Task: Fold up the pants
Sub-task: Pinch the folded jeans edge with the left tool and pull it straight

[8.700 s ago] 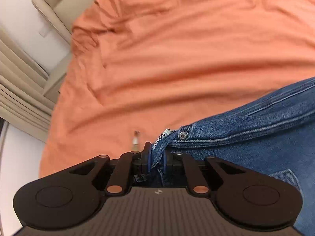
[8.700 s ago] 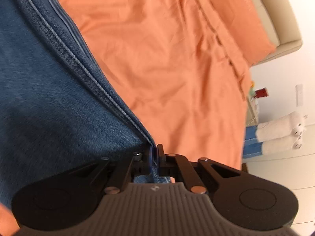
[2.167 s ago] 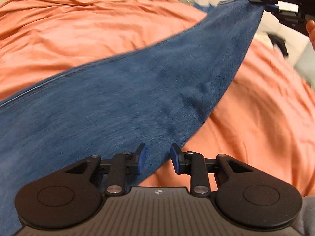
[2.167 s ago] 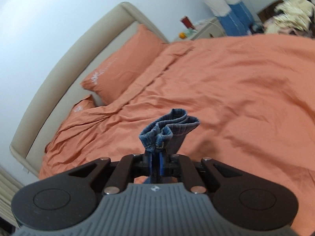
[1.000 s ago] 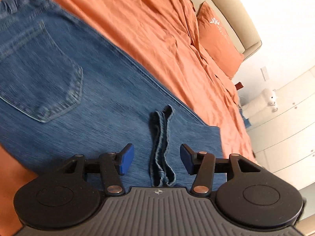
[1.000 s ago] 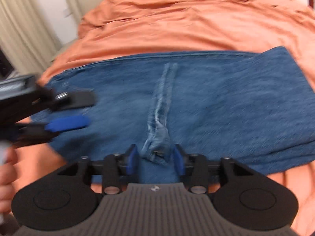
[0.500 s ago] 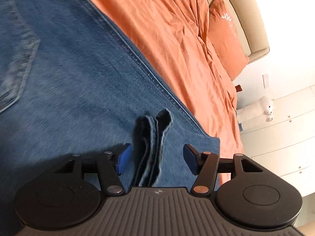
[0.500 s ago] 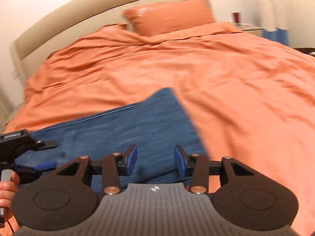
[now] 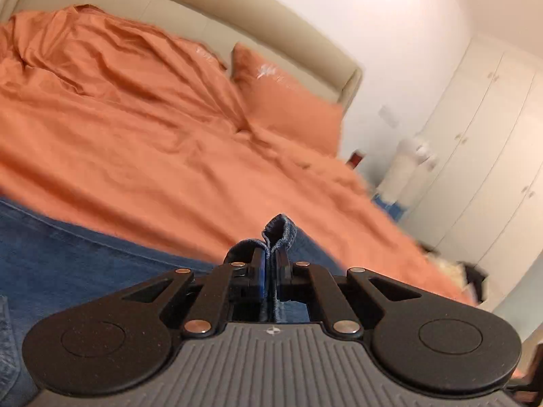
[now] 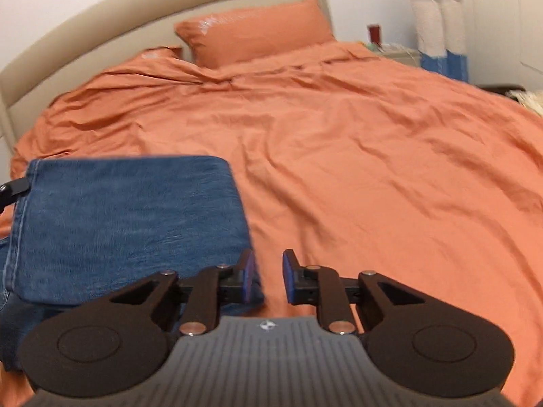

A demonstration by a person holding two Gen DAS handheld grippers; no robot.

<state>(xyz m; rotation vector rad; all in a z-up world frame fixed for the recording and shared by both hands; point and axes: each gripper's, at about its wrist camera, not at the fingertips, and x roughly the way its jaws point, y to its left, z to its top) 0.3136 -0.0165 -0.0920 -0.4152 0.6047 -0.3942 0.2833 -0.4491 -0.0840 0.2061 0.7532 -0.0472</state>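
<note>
Blue denim pants (image 10: 129,217) lie folded over on an orange bed cover (image 10: 373,169), at the left of the right wrist view. My right gripper (image 10: 266,276) is open and empty, just off the fold's near right corner. My left gripper (image 9: 269,266) is shut on a bunched hem of the pants (image 9: 280,229); the rest of the denim (image 9: 85,257) spreads to its left. A bit of the left gripper (image 10: 12,188) shows at the pants' far left edge in the right wrist view.
The orange pillows (image 10: 254,30) and a beige headboard (image 10: 101,23) are at the far end. A nightstand with a red item (image 10: 373,32) and a white plush toy (image 10: 437,23) stand right of the bed. White wardrobe doors (image 9: 492,135) line the right side.
My left gripper has closed on the bunched hem and tilted up toward the headboard. My right gripper stays open and has shifted right, off the pants' corner.
</note>
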